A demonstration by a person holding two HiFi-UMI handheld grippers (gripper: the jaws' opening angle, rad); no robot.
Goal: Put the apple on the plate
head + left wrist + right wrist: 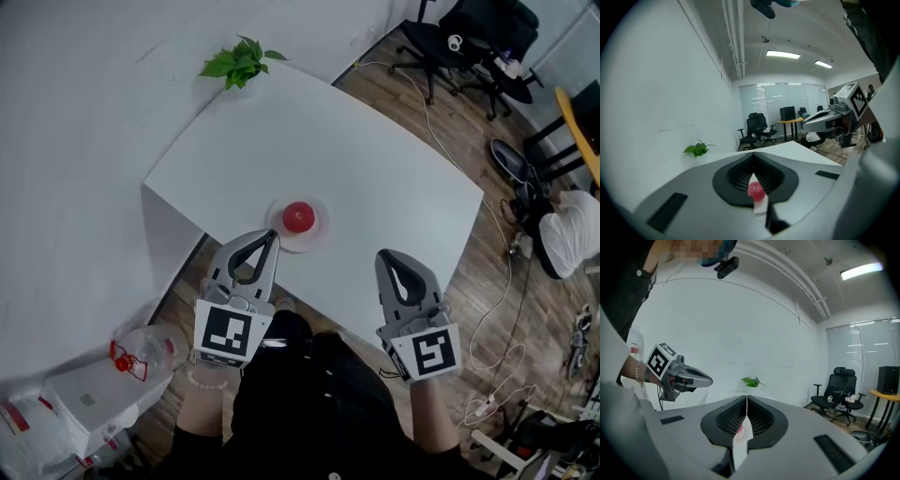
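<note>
A red apple (298, 217) rests on a small pale plate (320, 240) near the front edge of the white table (375, 159). My left gripper (273, 235) is shut with nothing in it, its tips just left of the plate and raised above the table edge. My right gripper (385, 255) is also shut and empty, off to the plate's right. In the left gripper view the apple (755, 190) and the plate (760, 206) show through the slit between the jaws. The right gripper view gives only a red sliver of the apple (738, 428).
A green potted plant (240, 62) stands at the table's far corner by the wall. Black office chairs (441, 37) and floor cables (506, 309) lie to the right. Plastic bags (131, 361) sit on the floor at the lower left.
</note>
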